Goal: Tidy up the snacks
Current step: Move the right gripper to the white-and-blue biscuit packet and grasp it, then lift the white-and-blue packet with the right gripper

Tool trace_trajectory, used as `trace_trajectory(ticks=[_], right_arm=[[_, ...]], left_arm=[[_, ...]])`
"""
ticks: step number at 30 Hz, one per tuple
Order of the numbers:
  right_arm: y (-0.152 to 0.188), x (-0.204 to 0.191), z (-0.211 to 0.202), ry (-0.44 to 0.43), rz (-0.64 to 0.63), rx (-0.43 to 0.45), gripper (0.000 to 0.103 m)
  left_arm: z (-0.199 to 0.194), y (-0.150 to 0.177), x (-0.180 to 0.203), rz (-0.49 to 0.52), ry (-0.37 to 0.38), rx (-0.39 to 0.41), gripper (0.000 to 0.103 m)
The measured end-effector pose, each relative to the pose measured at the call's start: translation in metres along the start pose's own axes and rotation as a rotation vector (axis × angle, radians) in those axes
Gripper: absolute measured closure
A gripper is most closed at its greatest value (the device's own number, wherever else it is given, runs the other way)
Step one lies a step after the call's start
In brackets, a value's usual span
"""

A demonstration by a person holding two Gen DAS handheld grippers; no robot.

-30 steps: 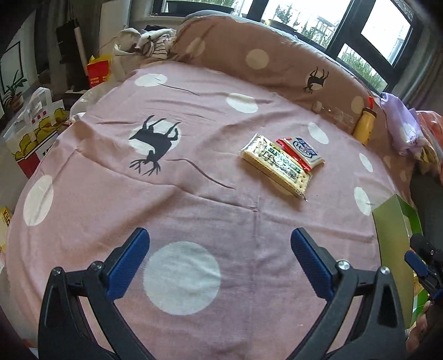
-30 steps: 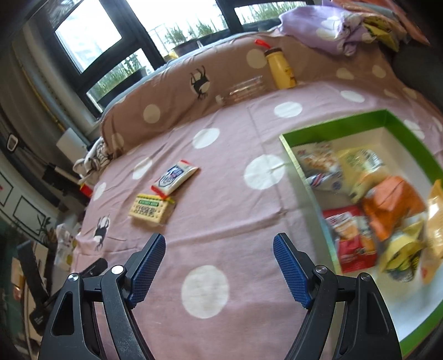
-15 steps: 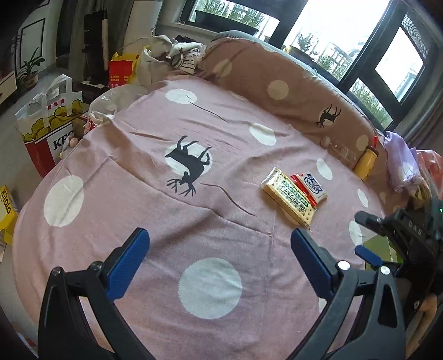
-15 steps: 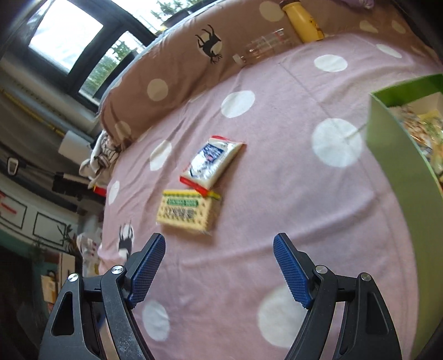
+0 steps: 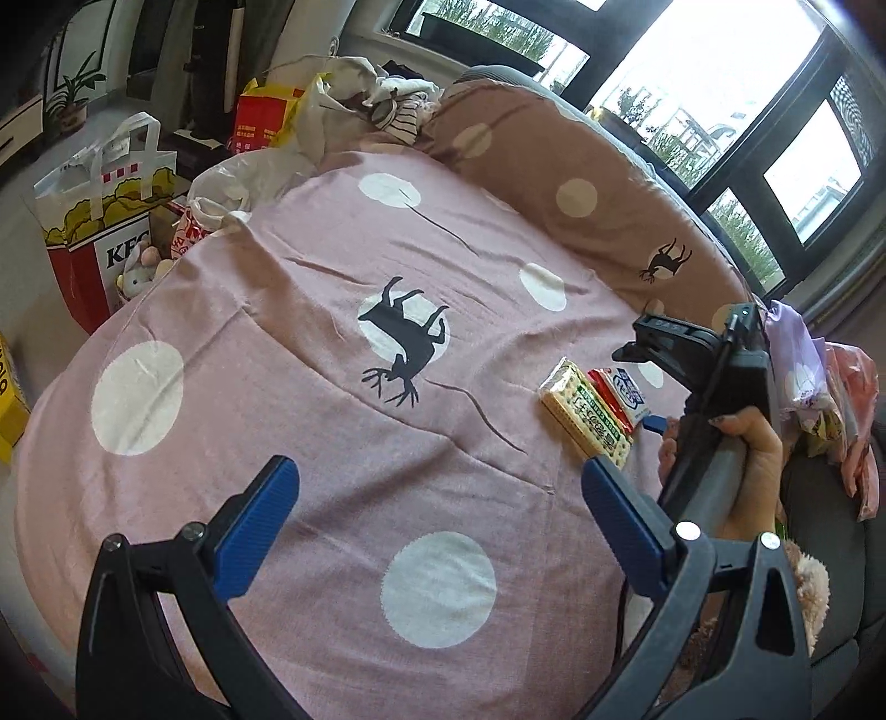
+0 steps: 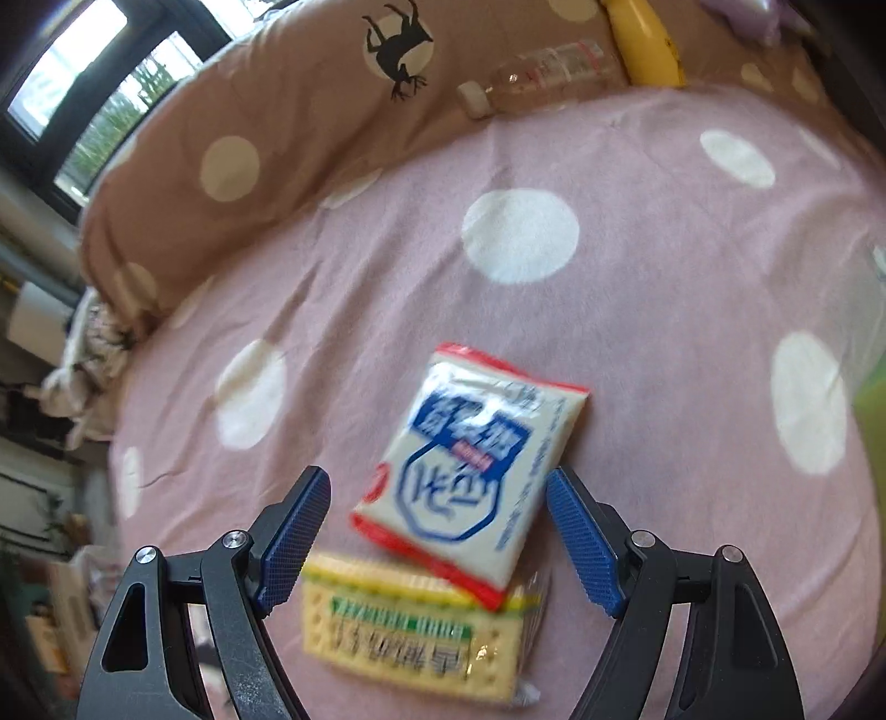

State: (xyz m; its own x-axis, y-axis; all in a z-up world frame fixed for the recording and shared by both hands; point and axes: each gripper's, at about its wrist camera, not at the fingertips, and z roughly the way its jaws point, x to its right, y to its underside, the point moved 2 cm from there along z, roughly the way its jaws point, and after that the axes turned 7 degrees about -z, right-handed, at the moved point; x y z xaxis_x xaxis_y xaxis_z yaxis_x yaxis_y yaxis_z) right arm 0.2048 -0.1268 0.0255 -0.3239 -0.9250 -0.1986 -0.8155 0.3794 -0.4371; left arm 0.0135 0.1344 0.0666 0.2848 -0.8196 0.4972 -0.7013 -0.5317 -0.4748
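Pink cover (image 5: 310,421): I see it spread wide and mostly bare, white dots and a black deer print on it; its near and left edges curve down and away in my left wrist view.
Bolster (image 6: 288,127): brown, dotted, it closes off the far edge of the cover; a clear bottle (image 6: 545,69) and a yellow bottle (image 6: 645,41) lie against it.
Green box (image 6: 872,387): I catch only a sliver at the right edge of my right wrist view, well apart from the packets.
Cracker pack (image 6: 412,631): yellow and green, flat on the cover, nearest my right gripper.
White packet (image 6: 470,471): red-edged, its near end overlapping the cracker pack.
Right gripper (image 6: 437,540): jaws apart, hanging over the white packet, which sits between the blue pads without touching them.
Left gripper (image 5: 437,520): jaws apart over bare cover, nothing between them.
Hand (image 5: 747,471): I see it wrapped around the right gripper's handle beside the packets.
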Motion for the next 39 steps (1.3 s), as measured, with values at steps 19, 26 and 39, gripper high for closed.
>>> trace_trajectory(ticks=[19, 26, 39], right_arm=[[0.012, -0.024, 0.01, 0.123, -0.22, 0.027, 0.035], [0.023, -0.003, -0.026, -0.001, -0.234, 0.043, 0.036], [0.138, 0.044, -0.108, -0.197, -0.438, -0.029, 0.035]], left_arm=[[0.009, 0.003, 0.001, 0.022, -0.02, -0.045, 0.001], [0.009, 0.005, 0.003, 0.022, -0.031, -0.04, 0.001], [0.022, 0.034, 0.034, 0.144, -0.07, -0.074, 0.001]])
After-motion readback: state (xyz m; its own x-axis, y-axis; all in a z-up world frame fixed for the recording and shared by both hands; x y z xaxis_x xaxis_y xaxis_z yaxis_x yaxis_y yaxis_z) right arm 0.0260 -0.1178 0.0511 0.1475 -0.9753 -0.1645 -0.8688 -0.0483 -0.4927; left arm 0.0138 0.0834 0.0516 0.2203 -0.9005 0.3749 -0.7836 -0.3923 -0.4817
